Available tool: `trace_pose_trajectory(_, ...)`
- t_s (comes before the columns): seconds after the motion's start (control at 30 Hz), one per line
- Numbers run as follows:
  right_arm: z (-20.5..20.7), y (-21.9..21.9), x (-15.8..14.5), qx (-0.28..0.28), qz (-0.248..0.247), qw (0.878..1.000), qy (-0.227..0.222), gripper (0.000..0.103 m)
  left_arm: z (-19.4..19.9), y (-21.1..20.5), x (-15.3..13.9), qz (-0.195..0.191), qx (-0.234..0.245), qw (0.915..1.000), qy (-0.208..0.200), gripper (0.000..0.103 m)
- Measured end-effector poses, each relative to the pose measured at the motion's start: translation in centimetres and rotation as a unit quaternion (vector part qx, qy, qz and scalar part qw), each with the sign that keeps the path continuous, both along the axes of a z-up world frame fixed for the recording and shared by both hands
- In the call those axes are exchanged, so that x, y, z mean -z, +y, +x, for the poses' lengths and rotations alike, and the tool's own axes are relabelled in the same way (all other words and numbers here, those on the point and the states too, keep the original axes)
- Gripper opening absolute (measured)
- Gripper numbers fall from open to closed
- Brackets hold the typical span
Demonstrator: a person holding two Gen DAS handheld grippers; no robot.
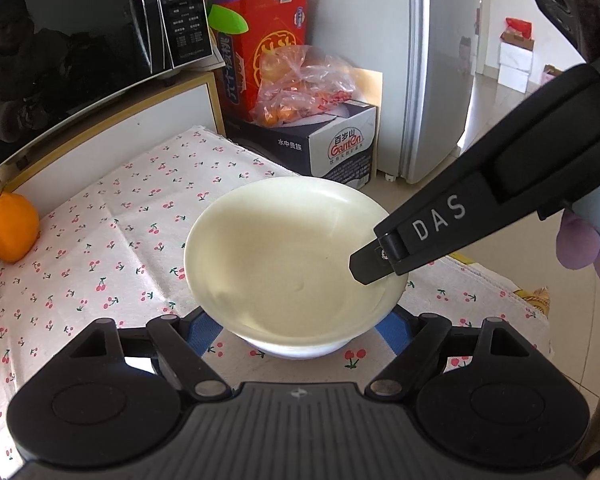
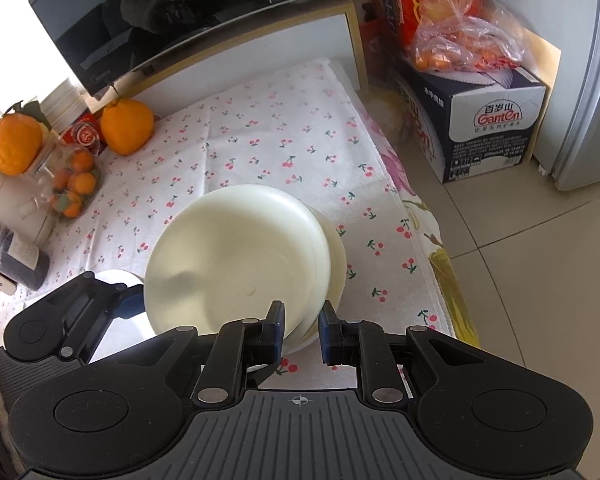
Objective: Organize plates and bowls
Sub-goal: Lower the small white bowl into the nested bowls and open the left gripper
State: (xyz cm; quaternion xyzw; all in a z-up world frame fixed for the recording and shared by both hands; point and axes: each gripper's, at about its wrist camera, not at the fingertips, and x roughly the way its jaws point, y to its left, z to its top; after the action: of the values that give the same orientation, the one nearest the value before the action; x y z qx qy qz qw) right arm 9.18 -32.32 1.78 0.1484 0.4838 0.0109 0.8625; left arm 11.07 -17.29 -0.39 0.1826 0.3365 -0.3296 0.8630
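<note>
A cream plate (image 1: 284, 256) is tilted above a white bowl (image 1: 300, 350) on the cherry-print cloth (image 1: 120, 248). My right gripper (image 1: 370, 268) reaches in from the right and pinches the plate's right rim. In the right wrist view its jaws (image 2: 300, 330) close on the rim of the cream plate (image 2: 228, 268), with a second cream dish (image 2: 336, 264) stacked behind it. My left gripper (image 1: 300, 332) is wide open, its blue-padded fingers either side of the bowl; it also shows in the right wrist view (image 2: 100, 308) at the plate's left.
A microwave (image 1: 80, 40) stands on a white cabinet at the back. Large oranges (image 2: 126, 126) and a pack of small oranges (image 2: 74, 188) lie at the table's left. A Ganten box (image 2: 488, 128) with a bag of oranges and a fridge (image 1: 440, 68) stand beyond the right edge.
</note>
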Motion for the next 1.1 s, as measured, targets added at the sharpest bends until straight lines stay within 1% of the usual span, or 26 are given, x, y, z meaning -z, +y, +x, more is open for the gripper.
trace_pose_trajectory(0.27,0.12,-0.01,-0.01,0.000,-0.005,1.000,0.000,0.018,-0.08,-0.32,0.16,0.011,0.009,0.9999,-0.007,0.082)
trace_pose_trajectory(0.37,0.12,0.03,0.00,-0.001,-0.006,1.000,-0.001,0.021,-0.12,-0.32,0.17,0.013,0.011,0.9998,-0.007,0.084)
trace_pose_trajectory(0.7,0.20,0.25,-0.01,-0.004,-0.019,1.000,-0.002,0.021,-0.08,-0.16,0.17,0.015,0.011,0.9998,-0.008,0.090)
trace_pose_trajectory(0.77,0.20,0.35,0.00,-0.006,-0.022,1.000,-0.001,0.023,-0.13,-0.20,0.19,0.018,0.011,0.9997,-0.010,0.091)
trace_pose_trajectory(0.8,0.18,0.37,0.05,-0.006,-0.021,1.000,0.000,0.024,-0.15,-0.22,0.21,0.020,0.012,0.9997,-0.010,0.093)
trace_pose_trajectory(0.87,0.23,0.32,0.08,-0.005,-0.018,1.000,0.004,0.035,-0.09,-0.30,0.22,0.023,0.014,0.9996,-0.011,0.095)
trace_pose_trajectory(0.9,0.24,0.26,0.05,-0.004,-0.016,1.000,0.004,0.038,-0.14,-0.30,0.23,0.024,0.015,0.9995,-0.011,0.096)
trace_pose_trajectory(0.97,0.19,0.15,-0.07,0.000,-0.013,1.000,0.002,0.047,-0.23,-0.34,0.24,0.025,0.018,0.9994,-0.012,0.098)
trace_pose_trajectory(1.1,0.15,-0.16,-0.19,0.004,-0.004,1.000,-0.001,0.052,-0.37,-0.36,0.29,0.029,0.023,0.9992,-0.014,0.100)
